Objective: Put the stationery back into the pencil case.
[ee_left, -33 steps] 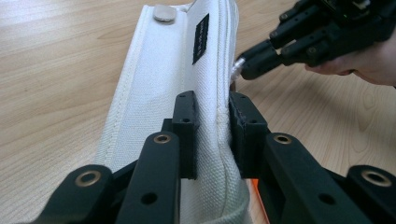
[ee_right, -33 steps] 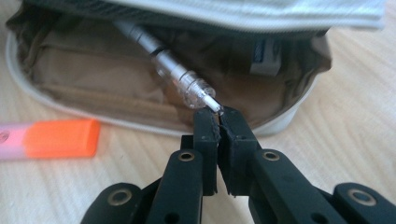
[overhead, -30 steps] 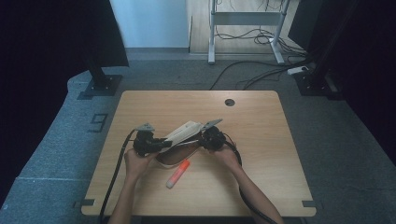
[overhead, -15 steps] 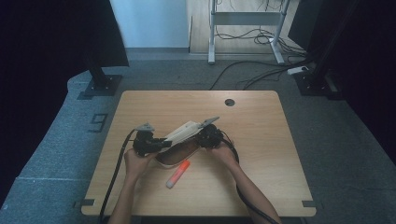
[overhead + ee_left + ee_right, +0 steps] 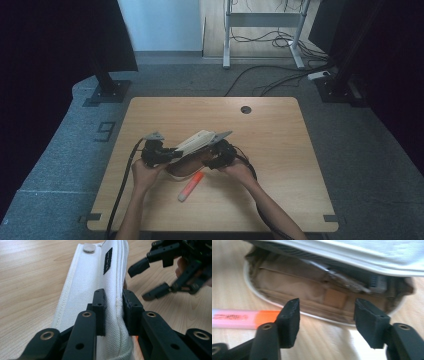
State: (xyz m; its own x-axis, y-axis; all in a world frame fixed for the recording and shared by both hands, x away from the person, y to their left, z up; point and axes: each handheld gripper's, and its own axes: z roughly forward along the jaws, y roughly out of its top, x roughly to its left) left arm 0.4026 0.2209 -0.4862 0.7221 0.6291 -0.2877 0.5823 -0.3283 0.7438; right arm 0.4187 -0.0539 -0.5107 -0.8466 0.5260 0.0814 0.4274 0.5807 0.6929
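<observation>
Pouch (image 5: pixel 100 277) flap clamped up by left gripper (image 5: pixel 113 307); right gripper (image 5: pixel 327 315), jaws just parted and empty, should next grasp the marker (image 5: pixel 244 318).

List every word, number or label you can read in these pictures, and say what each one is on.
"9": a big grey figure on the floor mat, left of the table.
Small black tag on the white pouch: print too small to read.
Print on the pink and orange highlighter: too blurred to read.
No other text is legible.
</observation>
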